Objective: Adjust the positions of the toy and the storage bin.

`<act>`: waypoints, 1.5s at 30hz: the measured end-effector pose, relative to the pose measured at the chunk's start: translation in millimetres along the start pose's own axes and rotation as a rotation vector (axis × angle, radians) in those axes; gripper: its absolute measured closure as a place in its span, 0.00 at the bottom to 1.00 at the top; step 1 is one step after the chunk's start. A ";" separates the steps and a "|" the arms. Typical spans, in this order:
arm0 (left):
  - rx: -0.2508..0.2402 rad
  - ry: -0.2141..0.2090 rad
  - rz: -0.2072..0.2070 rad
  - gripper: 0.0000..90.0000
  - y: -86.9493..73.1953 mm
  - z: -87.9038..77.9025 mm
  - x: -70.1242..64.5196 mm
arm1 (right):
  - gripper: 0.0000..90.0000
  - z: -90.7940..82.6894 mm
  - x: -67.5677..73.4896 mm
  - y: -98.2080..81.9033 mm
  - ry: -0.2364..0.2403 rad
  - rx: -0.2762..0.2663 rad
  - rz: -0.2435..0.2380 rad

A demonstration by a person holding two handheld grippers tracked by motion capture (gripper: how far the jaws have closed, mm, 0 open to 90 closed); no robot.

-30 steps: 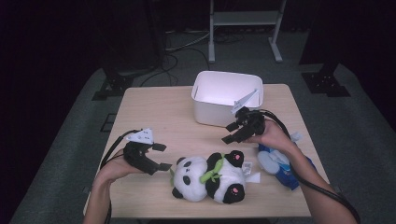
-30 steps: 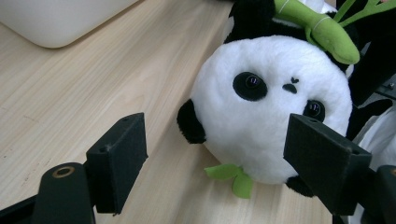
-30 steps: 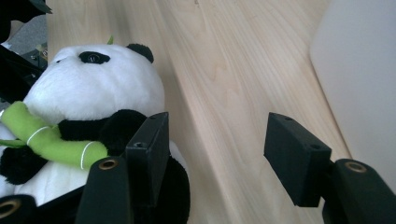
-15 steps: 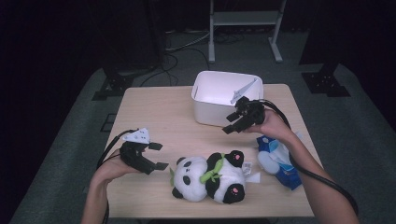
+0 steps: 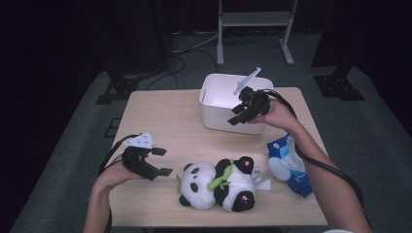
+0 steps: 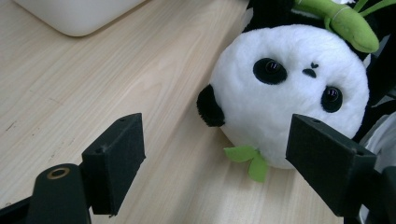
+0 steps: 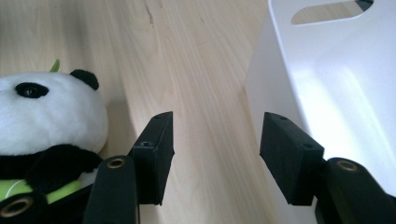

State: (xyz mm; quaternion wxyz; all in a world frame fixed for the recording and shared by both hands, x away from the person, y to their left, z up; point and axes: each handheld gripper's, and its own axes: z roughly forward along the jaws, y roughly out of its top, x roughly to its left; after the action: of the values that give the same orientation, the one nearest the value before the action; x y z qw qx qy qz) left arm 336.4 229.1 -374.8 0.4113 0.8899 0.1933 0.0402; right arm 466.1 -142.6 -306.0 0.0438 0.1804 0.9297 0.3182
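Note:
A panda plush [image 5: 218, 184] with a green bamboo sprig lies on its back near the front of the wooden table [image 5: 160, 111]. My left gripper [image 5: 163, 161] hovers open just left of the panda's head [image 6: 289, 88], its jaws [image 6: 215, 135] spread wide and touching nothing. My right gripper [image 5: 235, 115] hangs in front of the white bin [image 5: 218, 97] at its near right wall. Its jaws [image 7: 215, 126] have just been closing a little. They stand apart with bare table between them, the bin wall [image 7: 336, 84] just to one side and the panda [image 7: 46, 116] farther off.
A blue and white package [image 5: 289, 165] lies right of the panda, under the right forearm. The bin [image 6: 74, 14] stands at the back middle of the table. Cables trail from both grippers. Dark floor and stands surround the table.
The right hand has risen and moved from above the blue package toward the bin's front wall. The left hand has hardly moved.

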 end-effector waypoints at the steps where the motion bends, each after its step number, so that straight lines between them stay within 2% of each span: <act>1: -0.005 -0.002 -0.002 0.20 0.0 -0.3 -0.4 | 0.49 0.6 -2.9 2.6 -0.005 -0.003 -0.009; 10: 0.006 0.006 0.000 0.20 -0.5 -1.5 -1.6 | 0.58 4.5 -21.9 9.2 -0.018 0.001 0.003; 15: 0.000 0.009 0.001 0.20 -1.5 -3.0 -1.1 | 0.63 9.9 -31.8 12.6 -0.034 0.030 0.006; 20: -0.004 0.010 0.000 0.19 -1.5 -4.0 -1.2 | 0.71 15.8 -34.8 17.3 -0.046 0.052 -0.011; 25: -0.005 0.005 -0.001 0.19 -2.4 -4.7 -0.9 | 0.74 21.7 -37.6 19.7 -0.058 0.078 -0.021; 30: -0.012 0.004 -0.010 0.19 -3.5 -5.9 0.0 | 0.78 30.5 -39.8 20.0 -0.040 0.095 -0.012; 38: -0.008 0.009 -0.024 0.19 -4.4 -4.8 1.4 | 0.90 36.2 -44.2 18.8 -0.024 0.078 -0.001; 45: -0.003 0.007 -0.031 0.16 -4.5 -2.8 1.8 | 0.95 39.0 -37.2 19.7 0.009 0.069 -0.049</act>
State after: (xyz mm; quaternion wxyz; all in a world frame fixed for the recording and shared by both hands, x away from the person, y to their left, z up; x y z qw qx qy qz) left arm 336.1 234.4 -376.5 0.4124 0.8860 0.2086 0.0371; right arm 514.5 -119.2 -326.2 0.0411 0.1573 0.9444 0.2857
